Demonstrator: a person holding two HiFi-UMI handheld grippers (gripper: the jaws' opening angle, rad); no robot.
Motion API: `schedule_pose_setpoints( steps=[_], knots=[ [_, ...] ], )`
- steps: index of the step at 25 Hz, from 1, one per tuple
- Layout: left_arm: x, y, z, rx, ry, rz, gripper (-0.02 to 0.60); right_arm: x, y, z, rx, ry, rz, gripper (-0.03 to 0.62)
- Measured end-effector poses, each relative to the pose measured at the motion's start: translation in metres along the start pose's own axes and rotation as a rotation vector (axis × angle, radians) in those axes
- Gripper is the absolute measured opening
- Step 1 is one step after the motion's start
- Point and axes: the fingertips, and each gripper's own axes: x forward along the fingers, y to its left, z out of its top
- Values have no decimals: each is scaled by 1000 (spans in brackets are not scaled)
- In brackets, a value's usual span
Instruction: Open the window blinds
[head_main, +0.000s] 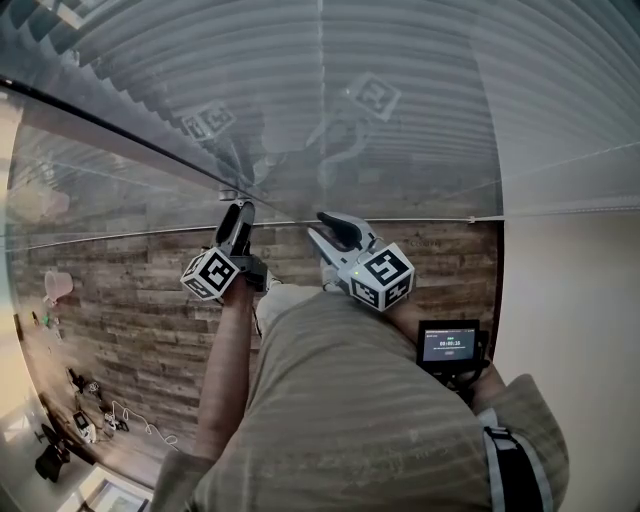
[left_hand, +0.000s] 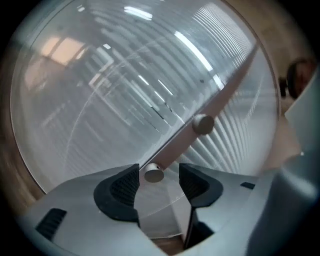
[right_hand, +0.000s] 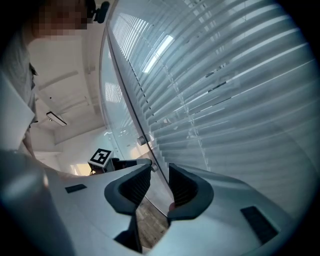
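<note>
Blinds (head_main: 400, 110) hang behind a glass pane (head_main: 120, 180) straight ahead of me, their pale slats stacked close and filling the far side of all three views; a dark edge line (head_main: 150, 145) runs slantwise across the glass from the far left towards the two tools. My left tool (left_hand: 159, 172) is released, jaws well apart; a small round knob (left_hand: 154, 174) sits between the pads, touching neither. That knob stands at the near end of a pale strip (left_hand: 225, 97) which slants up to the right, and a second knob (left_hand: 203, 123) sits farther along it. My right tool (right_hand: 160, 172) is just right of the left one and level with it; its jaws stand a narrow gap apart astride the pane's dark edge, so it looks released, though the glare makes it hard to say whether one pad brushes the glass. Below both tools lies a wood-plank floor (head_main: 120, 300); a small lit screen (head_main: 449, 345) shows at the near right.
</note>
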Motion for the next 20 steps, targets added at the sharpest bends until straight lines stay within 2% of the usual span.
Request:
schedule_pose_setpoints(
  steps=[2, 4, 5, 7, 9, 11, 14, 20],
  knots=[
    [-2, 2, -7, 303, 62, 142, 241, -1, -1, -2, 3, 1, -5, 101],
    [-3, 3, -10, 531, 91, 255, 239, -2, -1, -4, 4, 1, -6, 101],
    [-2, 3, -10, 598, 94, 289, 239, -2, -1, -4, 3, 1, -6, 101],
    [0, 2, -9, 663, 100, 329, 235, -2, -1, -3, 3, 0, -7, 101],
    [2, 3, -10, 667, 120, 348, 188, -2, -1, -2, 4, 0, -7, 101],
    [5, 4, -13, 638, 141, 355, 147, -2, -2, -2, 6, 2, -7, 101],
    [7, 6, -14, 583, 142, 354, 137, 0, -3, -3, 7, 3, -10, 101],
    [5, 9, -13, 355, 120, 275, 133, 0, -2, -2, 8, 2, -4, 101]
  ],
)
